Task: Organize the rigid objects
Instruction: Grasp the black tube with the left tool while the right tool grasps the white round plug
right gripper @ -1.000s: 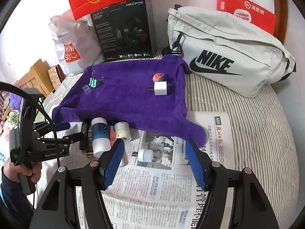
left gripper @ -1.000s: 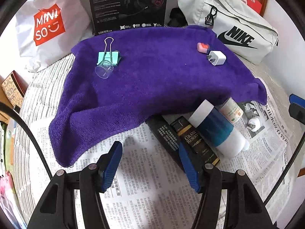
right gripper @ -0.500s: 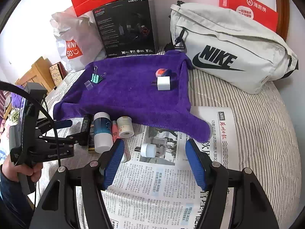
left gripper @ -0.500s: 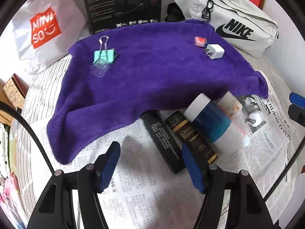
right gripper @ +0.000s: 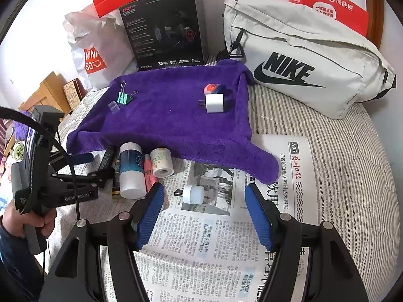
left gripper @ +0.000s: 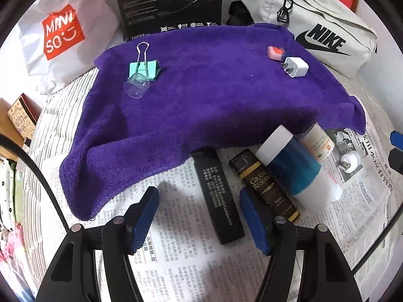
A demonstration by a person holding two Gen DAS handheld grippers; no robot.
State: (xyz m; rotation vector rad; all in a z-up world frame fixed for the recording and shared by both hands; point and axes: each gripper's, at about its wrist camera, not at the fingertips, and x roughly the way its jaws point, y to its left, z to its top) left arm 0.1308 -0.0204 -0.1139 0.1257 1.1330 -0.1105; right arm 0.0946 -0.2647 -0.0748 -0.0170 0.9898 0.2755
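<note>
Purple towel [left gripper: 214, 105] at twelve o'clock; mint-green binder clip [left gripper: 144, 69], white charger [left gripper: 297, 68], blue-and-white bottle [left gripper: 294, 168], grey-striped bedsheet [right gripper: 347, 176].

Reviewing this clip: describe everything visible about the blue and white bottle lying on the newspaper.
The blue and white bottle is a smooth, plastic-looking cylinder with white ends and a teal-blue middle band bearing a faint pattern. It lies on its side on the newspaper, one white end at the purple towel edge. A dark Grand Reserve tube lies close on one side, a pink tube on the other. No gripper touches it.
</note>
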